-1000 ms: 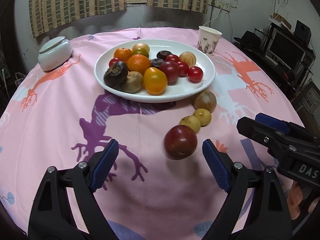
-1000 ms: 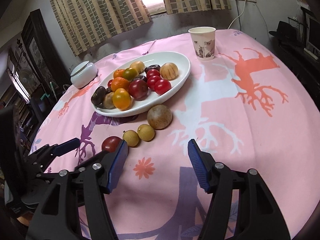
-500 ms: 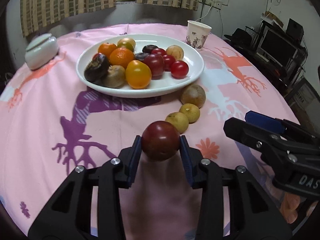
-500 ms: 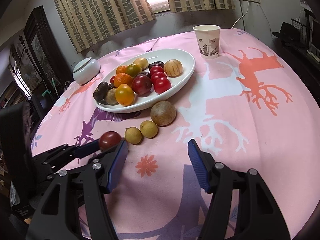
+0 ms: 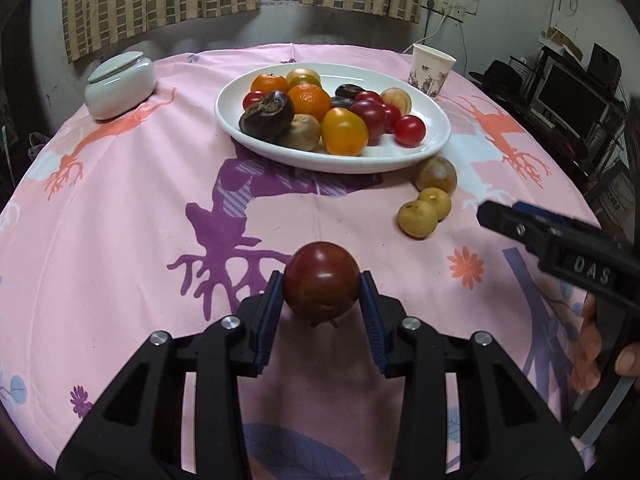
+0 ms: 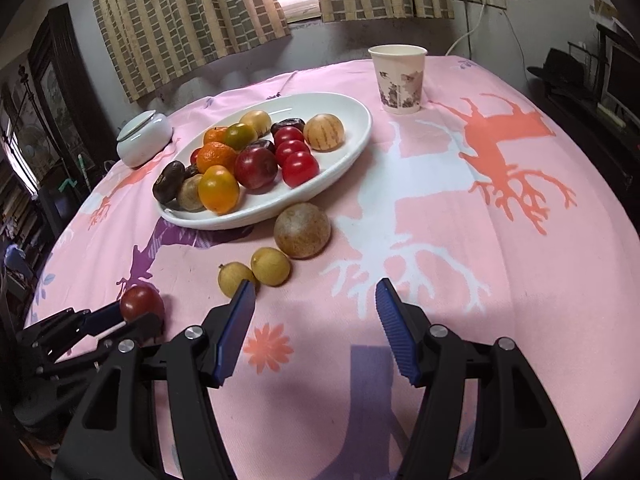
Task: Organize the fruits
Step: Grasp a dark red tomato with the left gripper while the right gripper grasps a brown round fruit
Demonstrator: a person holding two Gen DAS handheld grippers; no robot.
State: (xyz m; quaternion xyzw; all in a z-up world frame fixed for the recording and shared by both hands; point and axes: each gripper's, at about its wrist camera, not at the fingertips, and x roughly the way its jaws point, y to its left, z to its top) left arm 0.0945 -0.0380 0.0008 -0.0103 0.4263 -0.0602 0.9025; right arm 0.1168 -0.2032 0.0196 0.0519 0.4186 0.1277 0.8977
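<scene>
The dark red fruit (image 5: 321, 280) sits clamped between the left gripper (image 5: 321, 312) pads, near the table's front edge. The white plate (image 5: 436, 120) lies straight ahead, farther off. The right gripper (image 6: 316, 328), jaws apart and empty, hovers nearer the two small yellow fruits (image 6: 271, 266).

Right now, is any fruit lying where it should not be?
Yes. Three fruits lie on the tablecloth beside the plate instead of on it: one brown fruit and two small yellow fruits. Nothing looks spilled or damaged.
</scene>
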